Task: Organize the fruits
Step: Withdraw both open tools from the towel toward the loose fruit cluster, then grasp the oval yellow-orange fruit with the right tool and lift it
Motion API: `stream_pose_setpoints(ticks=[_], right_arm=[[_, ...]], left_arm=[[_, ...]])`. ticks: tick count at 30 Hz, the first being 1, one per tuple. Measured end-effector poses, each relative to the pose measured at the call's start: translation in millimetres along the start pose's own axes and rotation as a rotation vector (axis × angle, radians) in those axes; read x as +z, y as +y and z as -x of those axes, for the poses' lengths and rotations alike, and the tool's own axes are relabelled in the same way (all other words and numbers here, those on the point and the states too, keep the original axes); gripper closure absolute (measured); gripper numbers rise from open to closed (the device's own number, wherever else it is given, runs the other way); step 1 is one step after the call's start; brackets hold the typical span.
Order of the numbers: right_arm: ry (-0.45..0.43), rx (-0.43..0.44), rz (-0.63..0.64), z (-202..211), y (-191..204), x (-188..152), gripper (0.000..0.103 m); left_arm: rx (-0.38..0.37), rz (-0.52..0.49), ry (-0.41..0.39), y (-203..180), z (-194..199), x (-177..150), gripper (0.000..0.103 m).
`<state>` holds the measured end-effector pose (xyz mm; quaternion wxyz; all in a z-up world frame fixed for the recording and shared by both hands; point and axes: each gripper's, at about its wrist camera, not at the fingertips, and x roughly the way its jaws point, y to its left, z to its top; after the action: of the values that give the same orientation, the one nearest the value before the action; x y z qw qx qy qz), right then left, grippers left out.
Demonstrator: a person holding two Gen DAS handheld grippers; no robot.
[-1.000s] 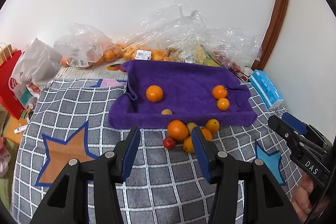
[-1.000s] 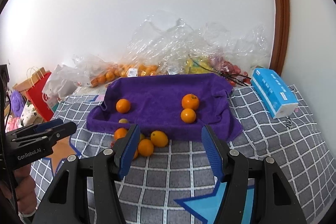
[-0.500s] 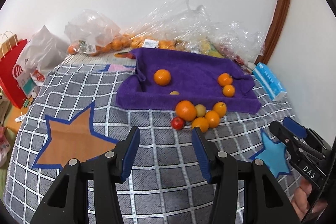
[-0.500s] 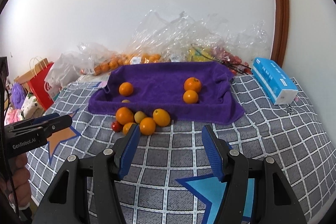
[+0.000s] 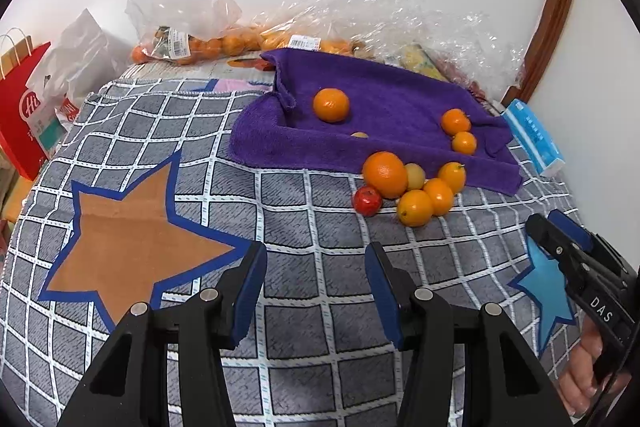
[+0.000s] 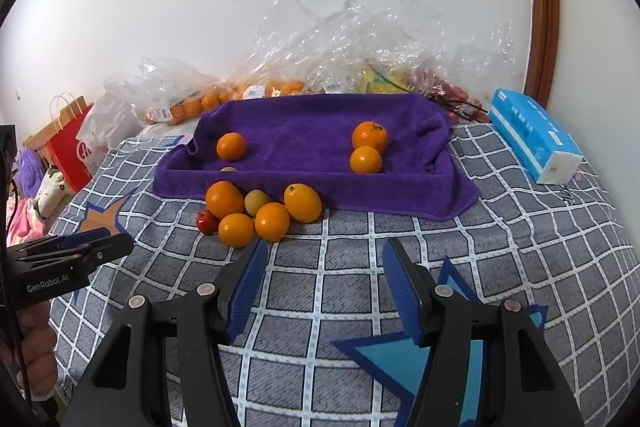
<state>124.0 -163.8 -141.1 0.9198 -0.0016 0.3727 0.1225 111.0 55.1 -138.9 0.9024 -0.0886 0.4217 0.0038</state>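
While the right gripper (image 6: 322, 291) narrows with nothing between its jaws, the left gripper (image 5: 316, 291) stands part open, empty. Beyond them, a fruit pile (image 6: 260, 211) touches the purple towel's (image 6: 400, 195) front edge; one small fruit (image 6: 228, 169) sits half-hidden behind the fold.

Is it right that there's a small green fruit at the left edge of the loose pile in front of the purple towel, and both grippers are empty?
Not quite: that small fruit beside the pile is red, not green, as the right wrist view shows. The rest stands: it sits before the purple towel, and both grippers are empty.
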Motion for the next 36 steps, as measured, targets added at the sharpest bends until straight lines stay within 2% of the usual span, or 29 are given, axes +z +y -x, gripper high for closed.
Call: stream_pose_setpoints(ticks=[7, 18, 25, 29, 36], right_arm=[[0.018, 0.0, 0.016, -18.5, 3.6, 6.2, 0.056], [0.059, 0.023, 0.043, -62.5, 20.0, 27.5, 0.061], [0.101, 0.038, 0.053, -88.8, 27.7, 33.2, 0.065], [0.109, 0.019, 0.05, -95.7, 27.1, 37.6, 0.066], [0.114, -0.003, 0.01, -98.6, 12.6, 33.9, 0.07]], left_arm=[[-0.008, 0.008, 0.029, 4.8, -25.2, 9.2, 0.054], [0.004, 0.042, 0.008, 25.5, -53.1, 13.6, 0.055], [0.001, 0.016, -0.01, 23.5, -55.1, 13.2, 0.054], [0.004, 0.02, -0.013, 24.8, -56.0, 13.0, 0.054], [0.009, 0.004, -0.012, 22.1, -57.1, 14.2, 0.049]])
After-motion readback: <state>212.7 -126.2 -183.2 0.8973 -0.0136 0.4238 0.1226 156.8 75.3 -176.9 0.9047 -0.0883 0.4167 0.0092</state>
